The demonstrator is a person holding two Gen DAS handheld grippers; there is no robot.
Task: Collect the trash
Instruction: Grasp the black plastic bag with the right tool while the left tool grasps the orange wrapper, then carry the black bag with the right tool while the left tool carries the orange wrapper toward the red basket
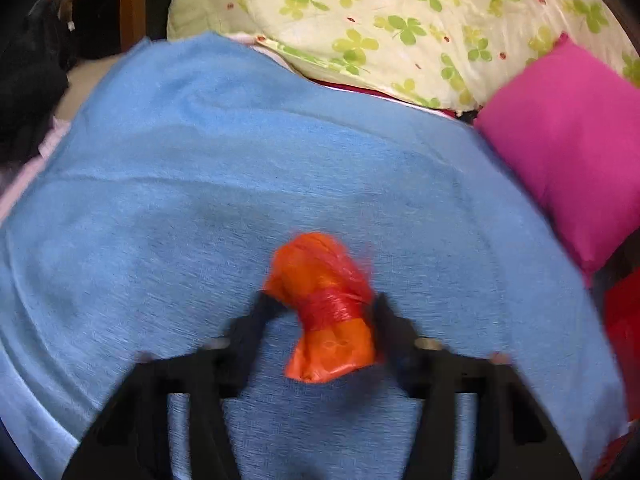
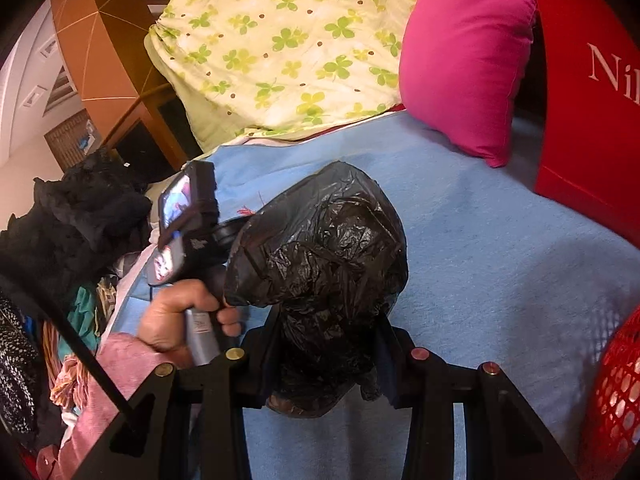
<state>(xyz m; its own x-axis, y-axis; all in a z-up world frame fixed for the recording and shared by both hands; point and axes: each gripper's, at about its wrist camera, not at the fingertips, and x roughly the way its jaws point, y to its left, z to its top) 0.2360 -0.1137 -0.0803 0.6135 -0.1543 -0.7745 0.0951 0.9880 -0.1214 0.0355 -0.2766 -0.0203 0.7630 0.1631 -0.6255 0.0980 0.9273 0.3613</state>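
In the left wrist view my left gripper (image 1: pixel 320 304) is shut on an orange plastic bag bundle (image 1: pixel 324 304) wound with a red band, held over the blue blanket (image 1: pixel 200 200). The view is blurred by motion. In the right wrist view my right gripper (image 2: pixel 330 320) is shut on a crumpled black plastic bag (image 2: pixel 328 260), held above the blue blanket (image 2: pixel 500 260). The person's left hand with the other gripper's handle (image 2: pixel 192 240) is just left of the black bag.
A clover-print pillow (image 2: pixel 288 40) and a pink cushion (image 2: pixel 464 60) lie at the back of the bed. A red box (image 2: pixel 588 100) stands at right, a red mesh basket (image 2: pixel 616 392) at lower right. Dark clothes (image 2: pixel 72 224) pile at left.
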